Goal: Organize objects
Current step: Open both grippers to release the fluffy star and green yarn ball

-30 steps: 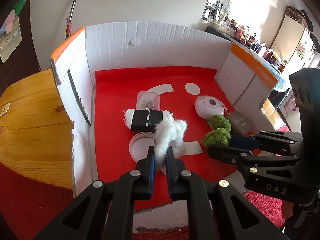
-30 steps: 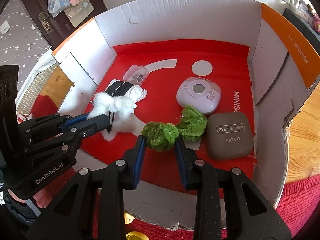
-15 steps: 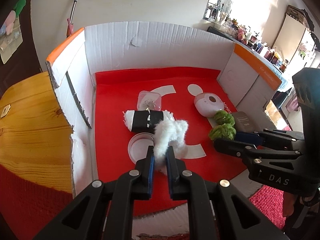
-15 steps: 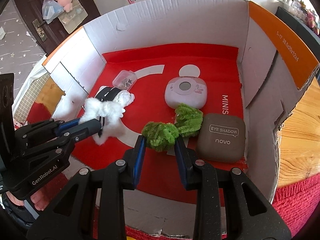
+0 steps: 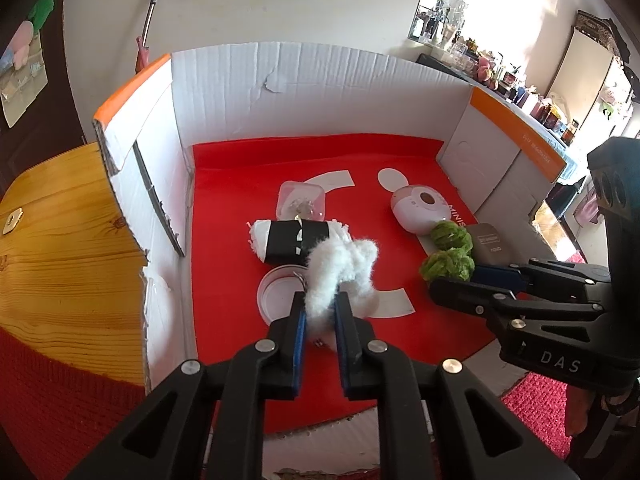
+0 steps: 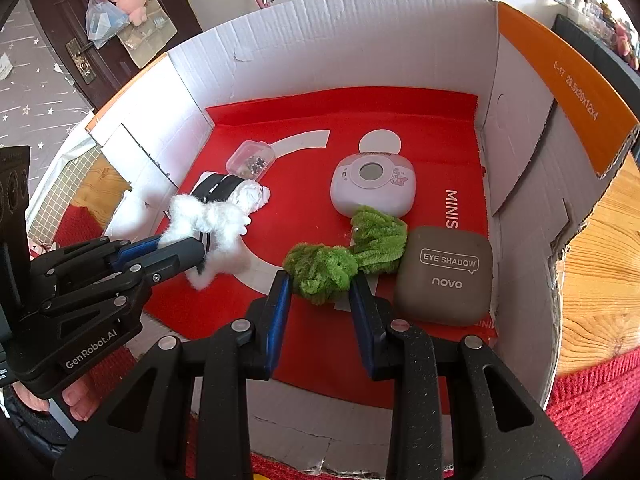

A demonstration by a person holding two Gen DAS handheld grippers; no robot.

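the white fluffy piece (image 5: 340, 268) covers the near end of the black-banded roll (image 5: 294, 238) and part of the round white lid (image 5: 280, 294), and its lower end sits hidden between the left claw's (image 5: 320, 312) pads. the right claw (image 6: 320, 292) hides the near side of the green fuzzy bundle (image 6: 320, 266), and the contents of the small clear case (image 6: 250, 158) are too small to tell. the red printed sheet's lettering (image 6: 451, 208) is partly covered by the brown eye shadow case (image 6: 444, 276), and the bottles on the far shelf (image 5: 520, 84) are blurred by glare.
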